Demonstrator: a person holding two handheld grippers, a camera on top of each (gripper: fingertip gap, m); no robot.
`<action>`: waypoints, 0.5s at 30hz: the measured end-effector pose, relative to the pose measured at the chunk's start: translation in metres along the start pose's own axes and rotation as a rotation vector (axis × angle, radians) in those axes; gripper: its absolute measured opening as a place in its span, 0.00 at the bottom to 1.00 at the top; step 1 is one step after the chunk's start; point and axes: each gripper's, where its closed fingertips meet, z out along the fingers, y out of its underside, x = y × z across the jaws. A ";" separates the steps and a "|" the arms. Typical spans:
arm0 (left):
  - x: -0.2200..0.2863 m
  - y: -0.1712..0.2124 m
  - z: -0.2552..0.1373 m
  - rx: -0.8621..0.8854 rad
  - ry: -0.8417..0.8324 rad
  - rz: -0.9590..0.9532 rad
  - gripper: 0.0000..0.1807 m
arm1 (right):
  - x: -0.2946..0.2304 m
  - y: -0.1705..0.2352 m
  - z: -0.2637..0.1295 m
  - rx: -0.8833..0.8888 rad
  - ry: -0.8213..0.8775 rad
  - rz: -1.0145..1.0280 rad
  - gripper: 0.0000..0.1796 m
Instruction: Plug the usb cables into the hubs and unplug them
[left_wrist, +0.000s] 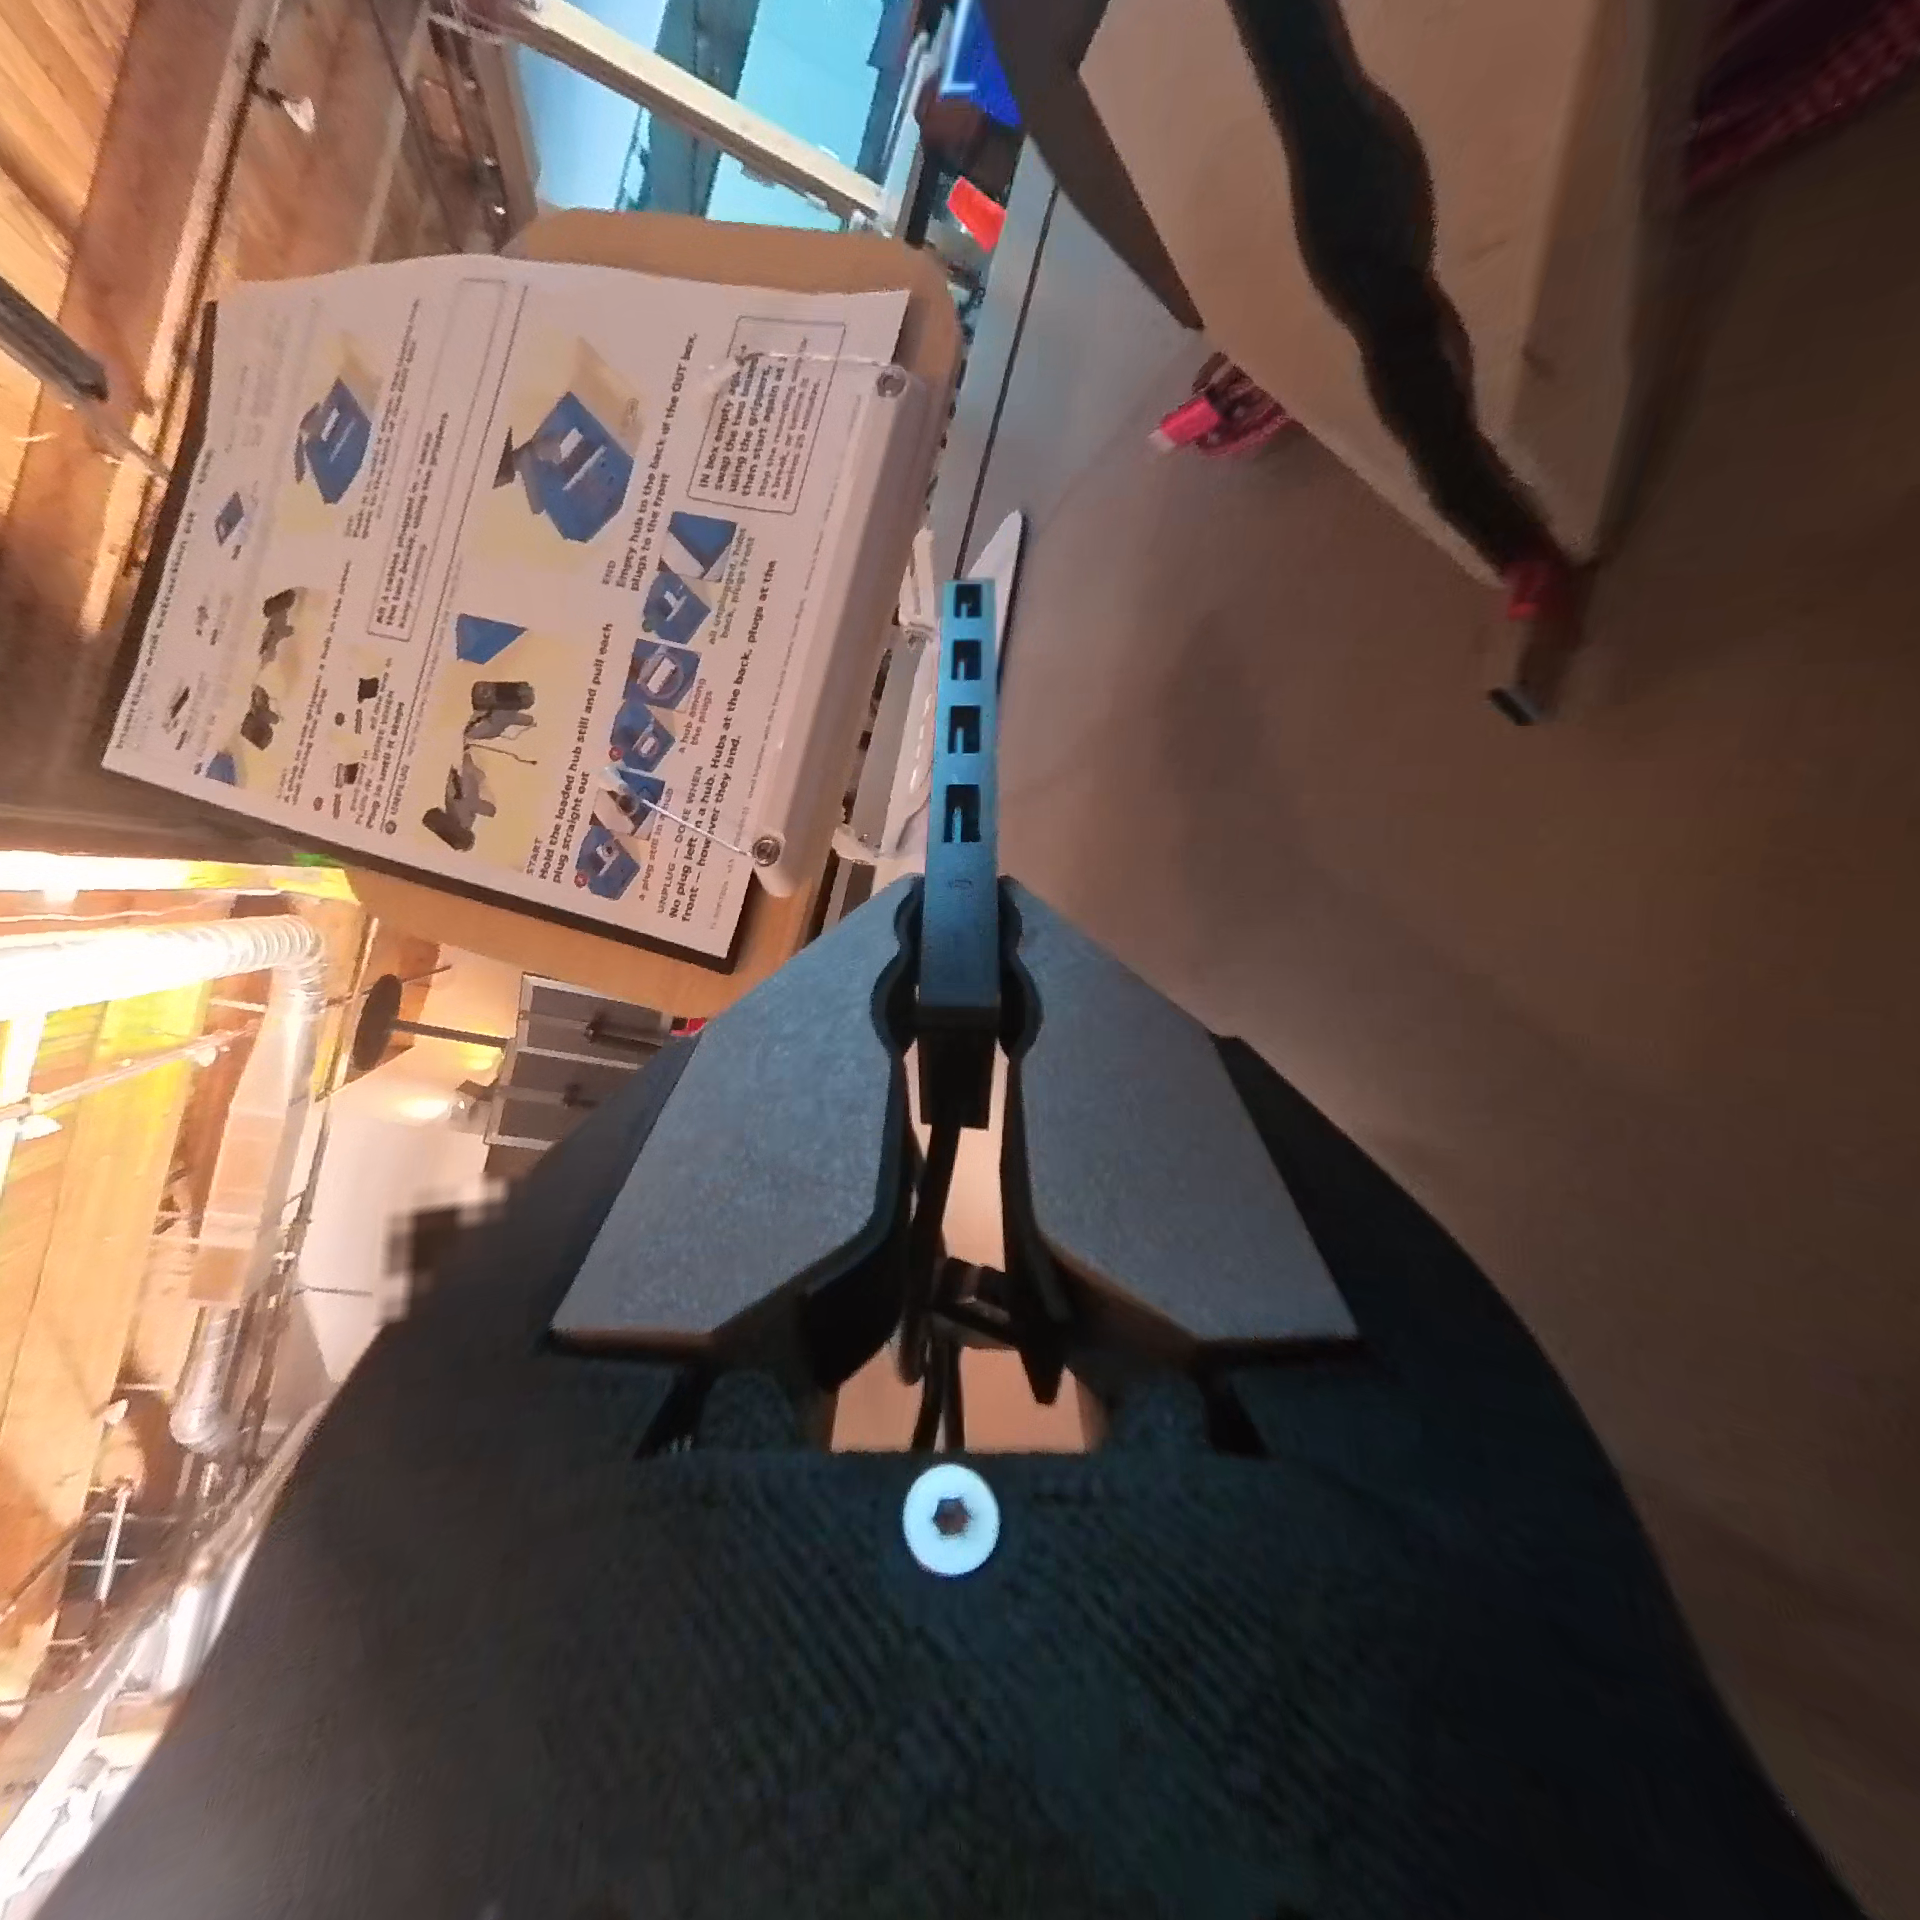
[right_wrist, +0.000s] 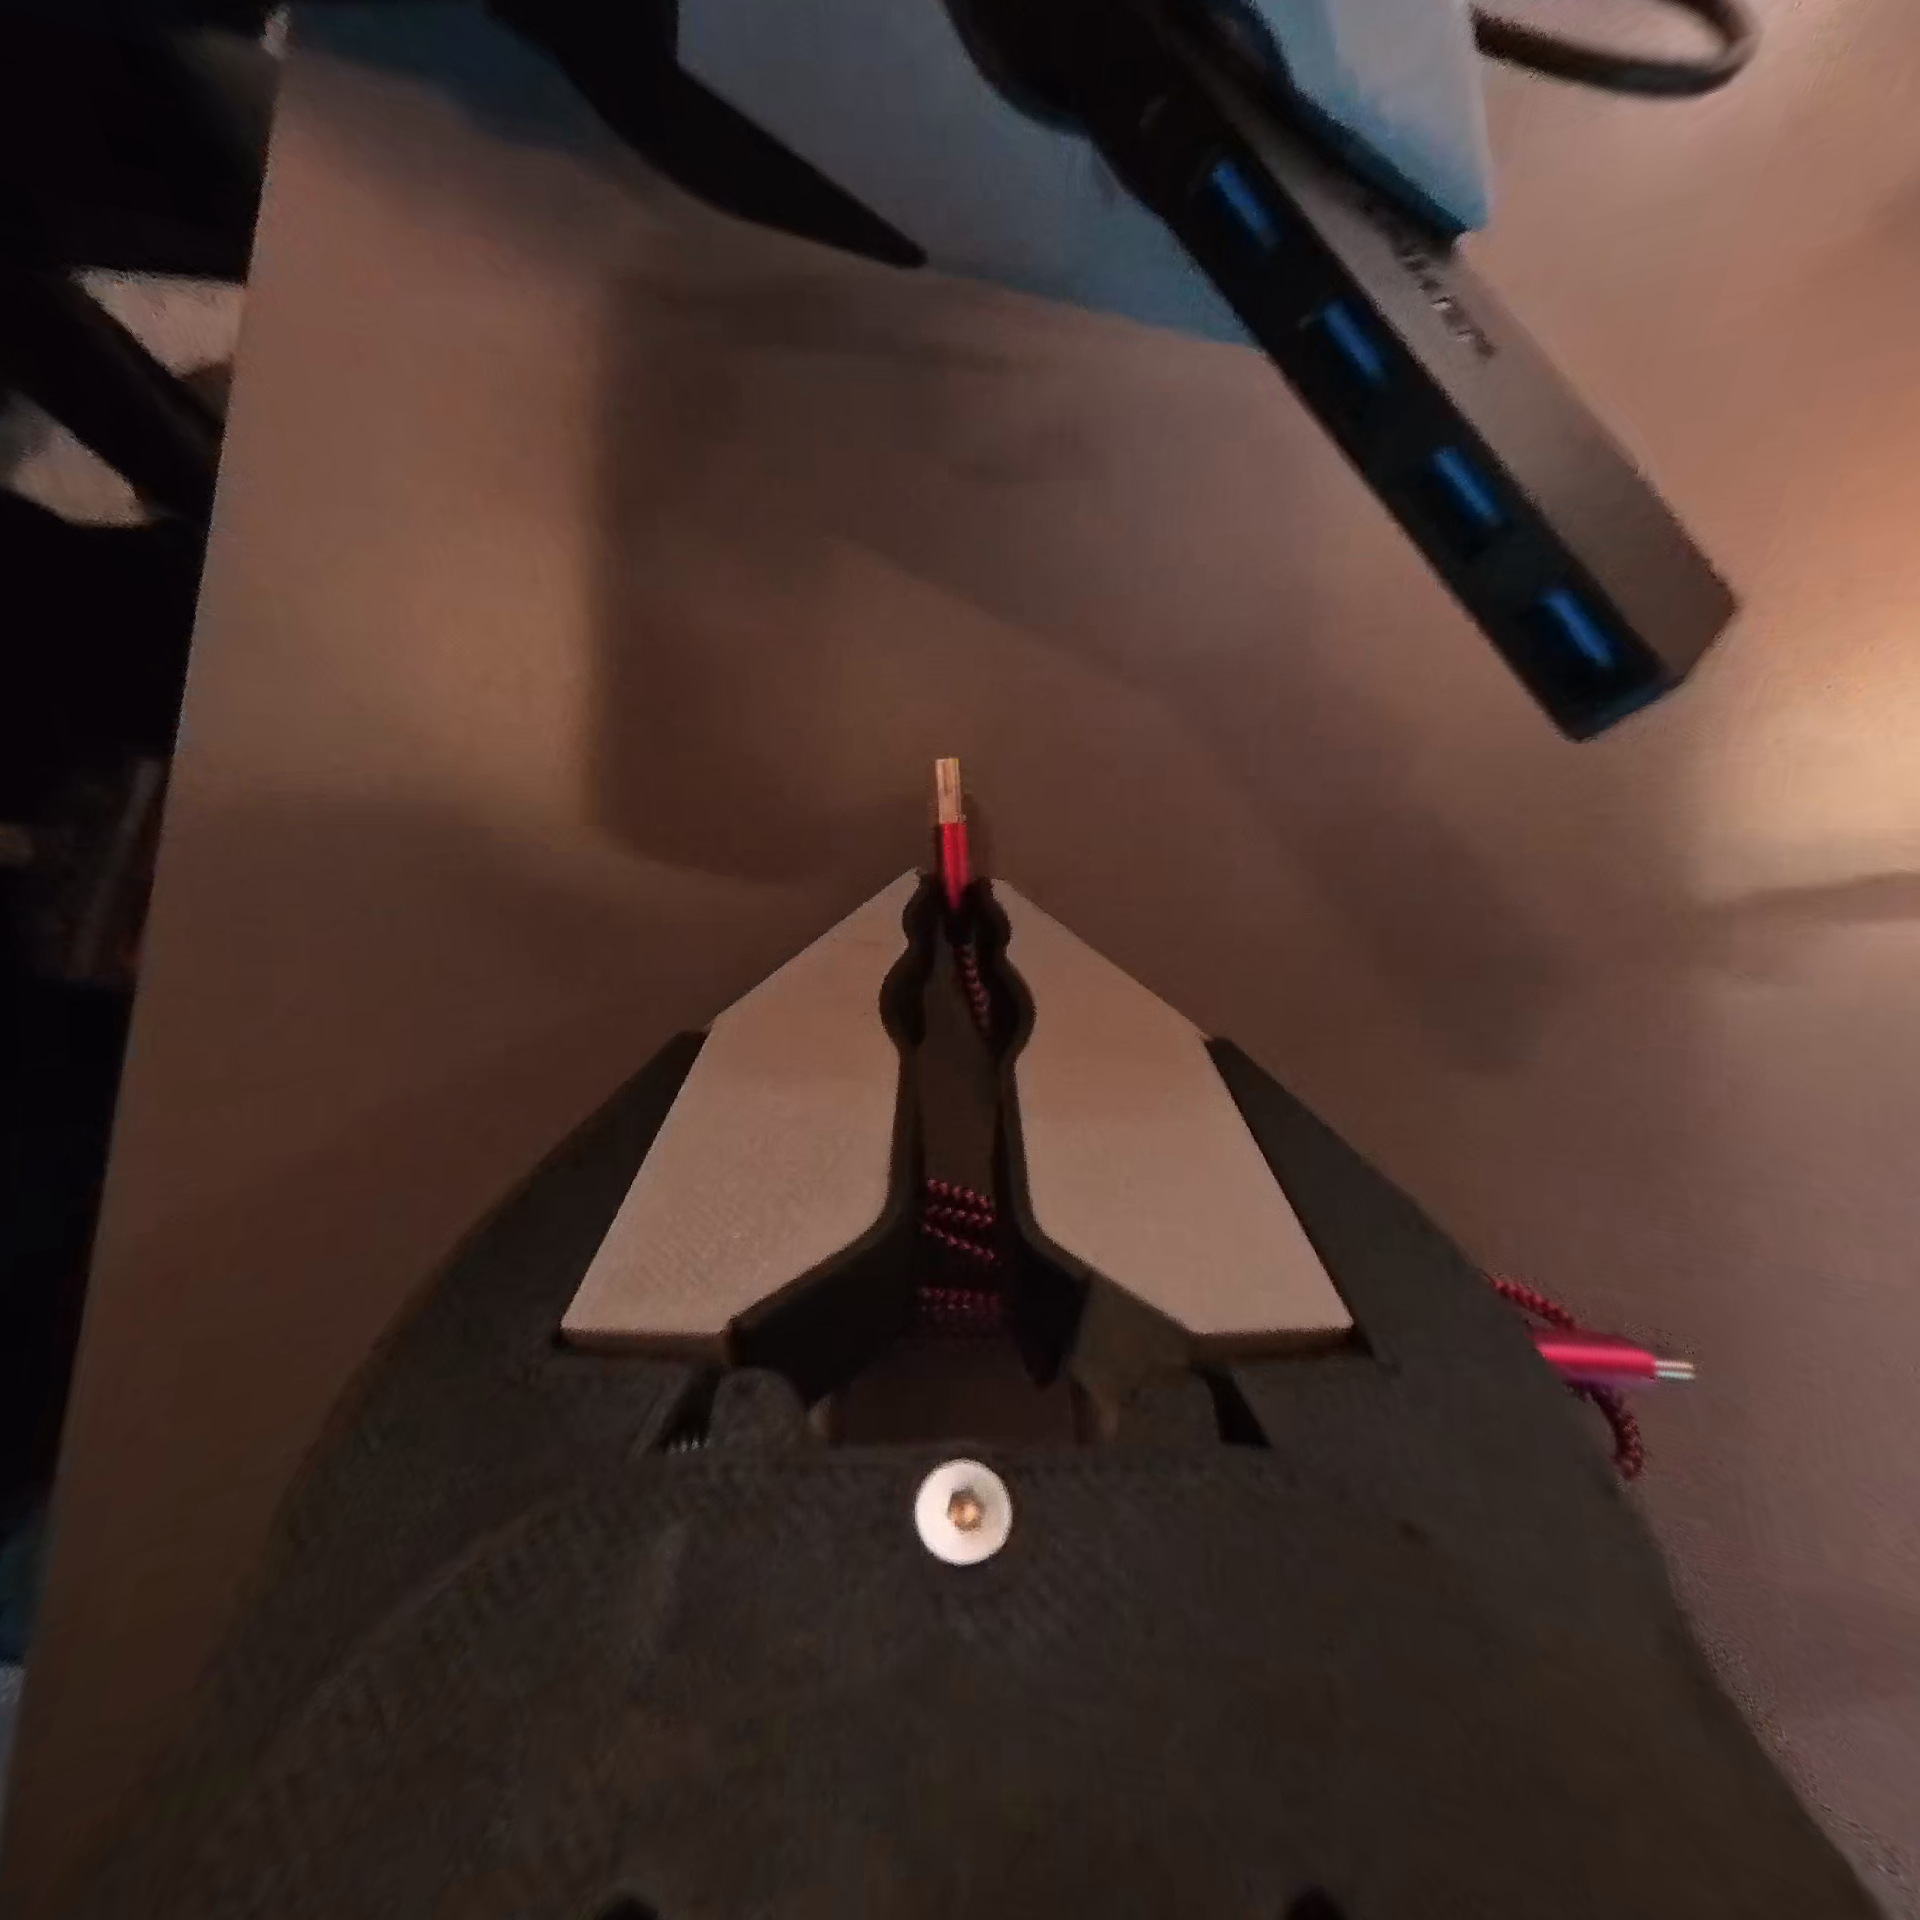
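USB plug (right_wrist: 952, 831) first: the right gripper (right_wrist: 957, 891) has its fingers (right_wrist: 1049, 966) closed almost fully on the plug's red shell, with the metal tongue poking out past the tips and the red braided cable (right_wrist: 958, 1221) running back between them. The grip sits low on the shell, near the cable end, so I judge the plug could pivot or slide back once it meets resistance at a port.

The left gripper (left_wrist: 958, 904) has its fingers (left_wrist: 821, 997) clamped on the tail end of a slim black hub (left_wrist: 966, 727), which juts forward with its row of four empty ports turned to the camera. In the right wrist view the hub hangs up and to the right of the plug, well apart from it and slanted across the frame, above the tan bench (right_wrist: 520, 623). Plug and port axes do not look aligned; driving in at that slant would likely jam the tongue on a port rim or lever the hub round in its end-on hold. I cannot tell which way up the tongue sits, so a flipped plug is another risk.

A second red connector (right_wrist: 1605, 1366) trails beside the right gripper and might snag. Further off, in the left wrist view, a printed instruction sheet (left_wrist: 499, 582) stands behind the hub.
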 end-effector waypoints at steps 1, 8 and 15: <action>0.002 -0.002 0.000 0.008 0.004 0.011 0.05 | 0.001 -0.001 -0.001 0.022 0.008 0.022 0.03; -0.001 -0.008 -0.001 0.009 -0.055 0.086 0.05 | 0.006 -0.010 -0.014 0.191 -0.055 0.278 0.03; -0.006 -0.015 0.005 0.011 -0.166 0.258 0.05 | -0.009 -0.048 -0.048 0.505 -0.366 0.553 0.02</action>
